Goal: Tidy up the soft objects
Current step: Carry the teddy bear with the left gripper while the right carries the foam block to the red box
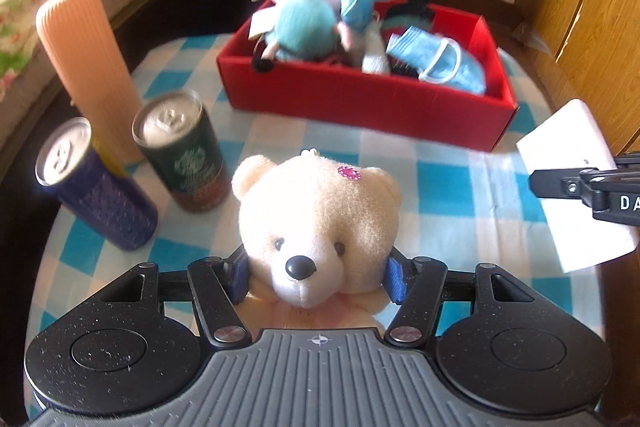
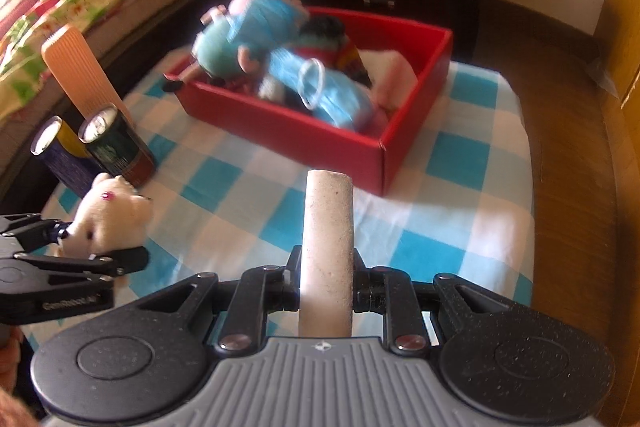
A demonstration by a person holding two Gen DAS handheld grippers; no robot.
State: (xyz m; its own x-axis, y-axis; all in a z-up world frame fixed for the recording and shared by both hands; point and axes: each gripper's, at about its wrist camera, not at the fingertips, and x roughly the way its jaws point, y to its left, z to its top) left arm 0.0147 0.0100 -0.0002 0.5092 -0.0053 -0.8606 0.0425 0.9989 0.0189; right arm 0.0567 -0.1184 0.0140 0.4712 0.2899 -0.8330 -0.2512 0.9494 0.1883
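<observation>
Cream plush fills my left view: the bear (image 1: 316, 227) sits squeezed between the blue pads (image 1: 240, 277) of my left gripper (image 1: 318, 277), cheeks bulging against them, so that one is clamped on it. From the right camera I see the same bear (image 2: 110, 217) off to the side, held clear above the checked cloth (image 2: 440, 227).

My right gripper (image 2: 326, 277) is closed on a white sponge (image 2: 328, 251), a flat slab standing edge-on between the fingers and poking forward. In the left view it shows as a white block (image 1: 576, 183) at the right edge, pinched by black fingers (image 1: 568, 187).

Ahead of both, the red box (image 1: 360, 103) rests on the cloth, already heaped with soft things: a teal and pink toy (image 1: 308, 23) and a blue mask (image 1: 440, 61).

Left of the box stand two cans, one blue (image 1: 100, 195) and one green (image 1: 180, 155), just beside each other, with a ribbed orange tube (image 1: 88, 67) behind them.
</observation>
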